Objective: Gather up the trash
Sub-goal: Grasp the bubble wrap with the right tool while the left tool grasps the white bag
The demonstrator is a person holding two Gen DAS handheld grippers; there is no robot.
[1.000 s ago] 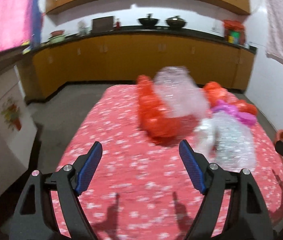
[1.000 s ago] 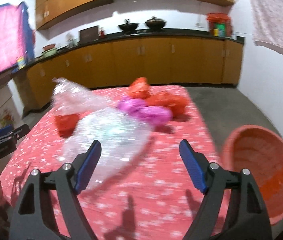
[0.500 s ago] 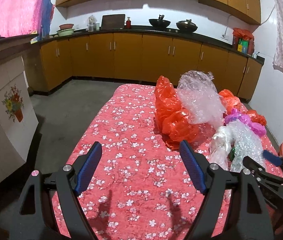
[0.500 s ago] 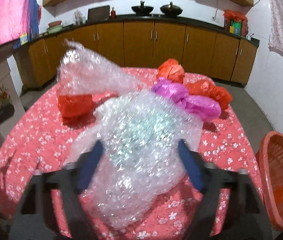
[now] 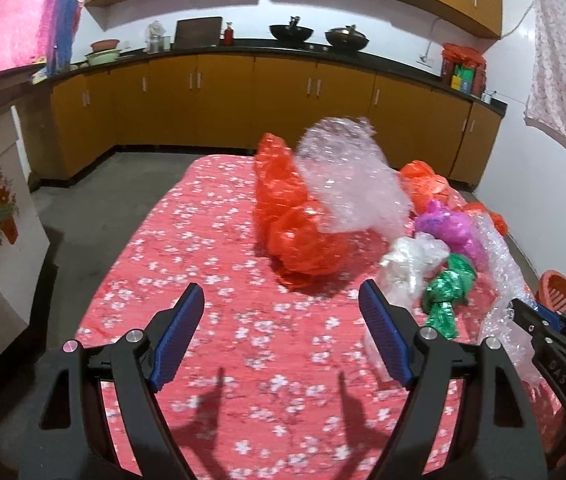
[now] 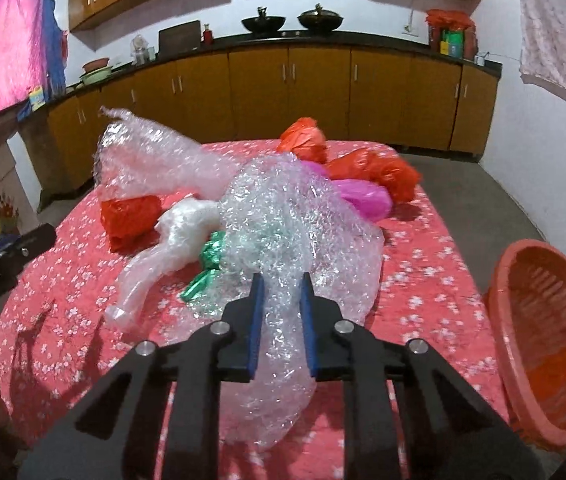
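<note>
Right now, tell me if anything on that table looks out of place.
Nothing is spilled or broken. The oddity is the litter itself: bubble wrap, orange bags, a purple bag and green foil heaped on the floral tablecloth.

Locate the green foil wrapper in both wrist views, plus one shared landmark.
Left wrist: green foil wrapper sits right of centre, just beyond the right-hand finger of the open left gripper.
Right wrist: it lies left of centre, partly under the bubble wrap that the right gripper has clamped.
Shared landmark: the orange basket.
</note>
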